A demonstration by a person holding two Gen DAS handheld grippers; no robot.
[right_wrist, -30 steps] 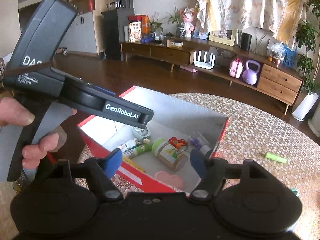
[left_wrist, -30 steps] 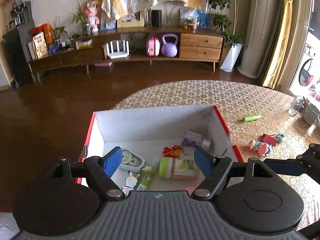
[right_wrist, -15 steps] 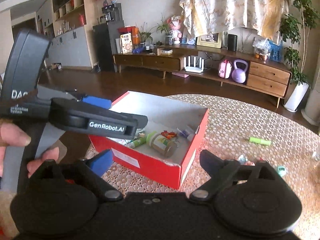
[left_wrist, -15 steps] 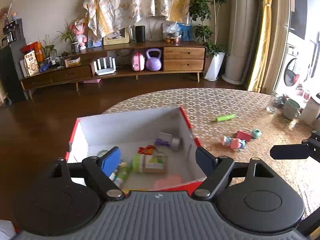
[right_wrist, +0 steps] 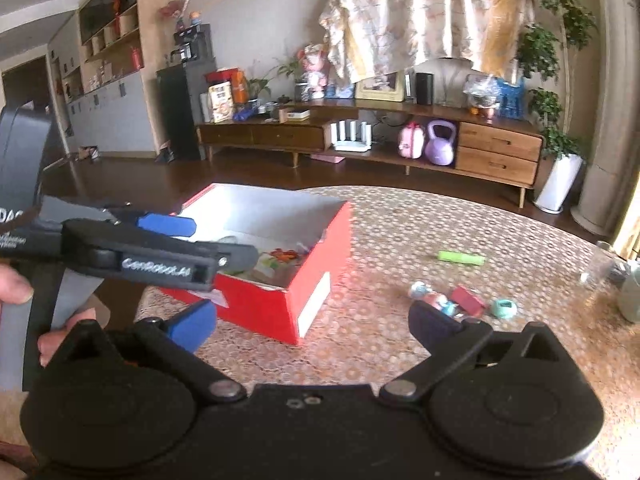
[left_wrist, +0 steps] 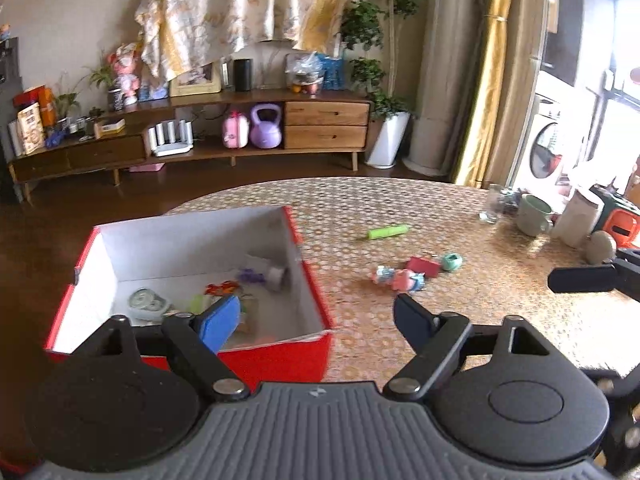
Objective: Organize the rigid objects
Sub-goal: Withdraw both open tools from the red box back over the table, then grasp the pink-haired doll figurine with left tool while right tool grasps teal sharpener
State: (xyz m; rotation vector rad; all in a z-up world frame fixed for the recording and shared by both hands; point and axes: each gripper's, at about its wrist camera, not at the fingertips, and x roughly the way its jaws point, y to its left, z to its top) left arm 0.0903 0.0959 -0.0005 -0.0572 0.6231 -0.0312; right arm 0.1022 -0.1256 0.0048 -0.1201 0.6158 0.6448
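A red cardboard box [left_wrist: 280, 354] with white inner walls sits on the round table and holds several small items; it also shows in the right wrist view [right_wrist: 312, 280]. On the table lie a green tube [left_wrist: 387, 232], a pink pig figure [left_wrist: 396, 277], a red block [left_wrist: 423, 266] and a teal piece [left_wrist: 452, 261]. My left gripper [left_wrist: 316, 324] is open and empty above the box's near right corner. My right gripper [right_wrist: 312, 326] is open and empty, facing the box and the toys [right_wrist: 460, 302]. The green tube [right_wrist: 460, 257] lies beyond them.
A green mug [left_wrist: 534, 214], a glass [left_wrist: 493, 209], a white jug [left_wrist: 578, 216] and other items stand at the table's far right. The table edge drops to a dark wooden floor on the left. A low sideboard [left_wrist: 192, 152] stands against the far wall.
Both grippers have pulled back and swung right; the box has slid left in both views and the loose toys have come nearer the centre. Both stay open and empty.
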